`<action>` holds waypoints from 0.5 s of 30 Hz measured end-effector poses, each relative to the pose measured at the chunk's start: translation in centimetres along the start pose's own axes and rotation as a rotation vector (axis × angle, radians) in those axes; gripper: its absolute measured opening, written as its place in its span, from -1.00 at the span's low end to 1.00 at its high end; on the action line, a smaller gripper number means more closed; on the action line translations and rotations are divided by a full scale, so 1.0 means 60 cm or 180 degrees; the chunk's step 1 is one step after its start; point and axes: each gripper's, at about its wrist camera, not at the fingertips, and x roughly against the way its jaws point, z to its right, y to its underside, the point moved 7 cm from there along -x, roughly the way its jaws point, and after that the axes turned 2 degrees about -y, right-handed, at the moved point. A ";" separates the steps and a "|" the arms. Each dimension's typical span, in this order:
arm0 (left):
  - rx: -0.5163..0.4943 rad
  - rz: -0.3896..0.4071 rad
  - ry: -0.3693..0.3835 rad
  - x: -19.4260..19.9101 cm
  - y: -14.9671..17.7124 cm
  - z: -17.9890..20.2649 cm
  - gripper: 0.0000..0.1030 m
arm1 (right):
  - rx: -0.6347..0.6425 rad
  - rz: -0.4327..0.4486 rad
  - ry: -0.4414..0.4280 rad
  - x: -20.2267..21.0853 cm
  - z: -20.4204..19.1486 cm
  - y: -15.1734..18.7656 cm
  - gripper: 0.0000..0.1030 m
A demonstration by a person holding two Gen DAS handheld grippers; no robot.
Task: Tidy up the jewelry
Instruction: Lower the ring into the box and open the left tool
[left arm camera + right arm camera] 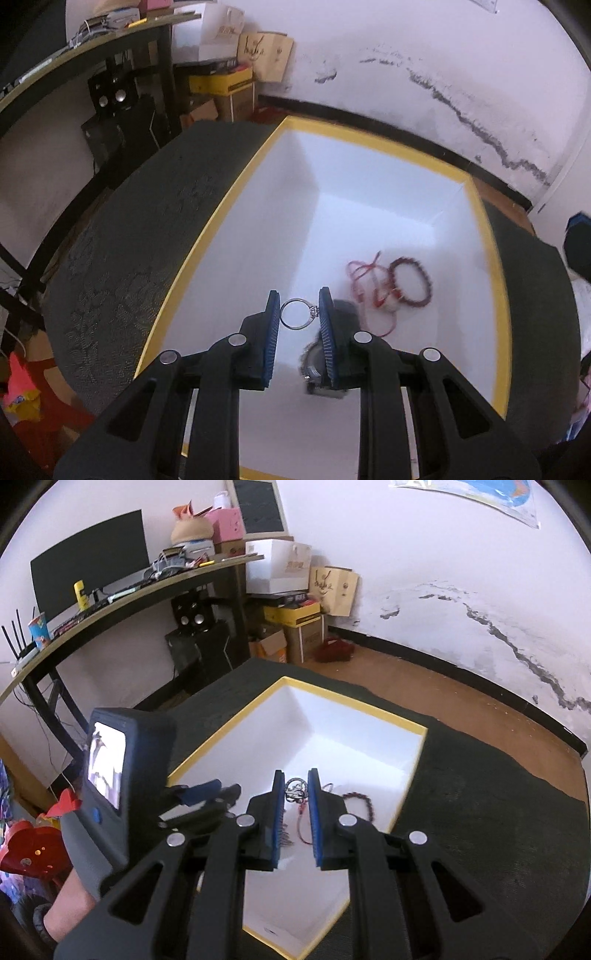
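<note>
Left gripper (298, 314): I'm seeing its blue fingers (272, 332) pinching a silver ring (297, 314) by its sides, hanging over the white box (236, 236) with the yellow rim. Right gripper (296, 794): fingers are clamping a tangled metal chain piece (295, 789), also above the box. On the box floor a dark red bead bracelet (412, 282) is lying, touching a red cord (364, 284). Blurred watch-like piece (317, 363) sitting under the left fingers. Box is resting on a dark-covered desk (147, 266).
</note>
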 end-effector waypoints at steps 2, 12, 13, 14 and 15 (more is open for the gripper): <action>0.0014 -0.0065 -0.0011 -0.013 0.006 -0.012 -0.58 | 0.0003 -0.0024 -0.0002 -0.011 -0.011 -0.004 -0.75; -0.0030 -0.0185 -0.0031 -0.031 0.018 -0.024 -0.58 | -0.0049 -0.0075 0.0095 -0.014 -0.006 -0.001 -0.75; -0.0036 -0.0186 -0.0031 -0.030 0.019 -0.019 -0.57 | -0.0057 -0.0078 0.0113 -0.013 -0.003 -0.002 -0.75; -0.0051 -0.0195 -0.0015 -0.030 0.020 -0.016 -0.50 | -0.0071 -0.0085 0.0125 -0.013 0.000 -0.003 -0.75; -0.0065 -0.0201 -0.0006 -0.028 0.020 -0.012 -0.41 | -0.0085 -0.0092 0.0133 -0.011 0.003 -0.004 -0.75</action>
